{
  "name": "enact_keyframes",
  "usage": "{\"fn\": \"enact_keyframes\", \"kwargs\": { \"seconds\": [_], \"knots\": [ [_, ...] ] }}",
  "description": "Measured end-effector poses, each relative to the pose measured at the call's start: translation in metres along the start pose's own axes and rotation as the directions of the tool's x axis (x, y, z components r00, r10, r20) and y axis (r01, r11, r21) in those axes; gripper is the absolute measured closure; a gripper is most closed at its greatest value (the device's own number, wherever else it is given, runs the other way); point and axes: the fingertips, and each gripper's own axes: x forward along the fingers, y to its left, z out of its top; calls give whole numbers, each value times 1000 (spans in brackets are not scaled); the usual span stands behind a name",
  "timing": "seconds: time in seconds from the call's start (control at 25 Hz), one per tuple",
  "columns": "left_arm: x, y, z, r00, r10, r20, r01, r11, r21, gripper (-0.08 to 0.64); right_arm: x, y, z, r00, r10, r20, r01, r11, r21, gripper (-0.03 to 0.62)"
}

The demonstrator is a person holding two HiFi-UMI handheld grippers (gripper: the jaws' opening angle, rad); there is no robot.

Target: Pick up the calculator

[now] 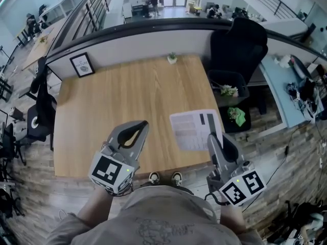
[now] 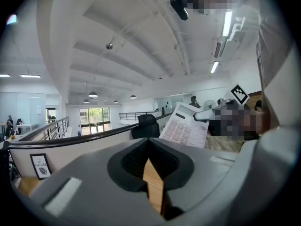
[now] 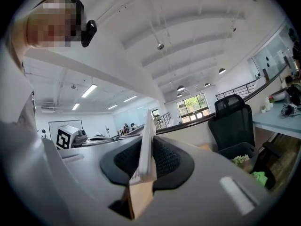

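The calculator [image 1: 195, 130] is white and flat, with a dark display strip, and hangs in the air over the right front part of the wooden table [image 1: 127, 96]. My right gripper [image 1: 212, 139] is shut on its near edge. In the right gripper view the calculator [image 3: 146, 142] stands edge-on between the pads of that gripper [image 3: 146, 164]. My left gripper [image 1: 139, 126] is raised above the table's front left, jaws together with nothing between them. In the left gripper view the calculator [image 2: 184, 131] shows off to the right, beyond the left gripper [image 2: 153, 173].
A framed picture [image 1: 82, 65] leans at the table's back left and a small plant [image 1: 172, 58] stands at its back edge. A black office chair [image 1: 239, 45] and a dark bin [image 1: 230, 88] stand right of the table. The person's shoes [image 1: 164, 177] show at the front edge.
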Motion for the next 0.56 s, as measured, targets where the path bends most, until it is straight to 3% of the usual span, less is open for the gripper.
{"fn": "enact_keyframes", "kwargs": {
  "seconds": [0.56],
  "knots": [
    [0, 19, 1, 1000, 23, -6, -23, 1000, -3, 558, 20, -5, -1, 1000, 1, -17, -1, 1000, 2, 524]
  ]
}}
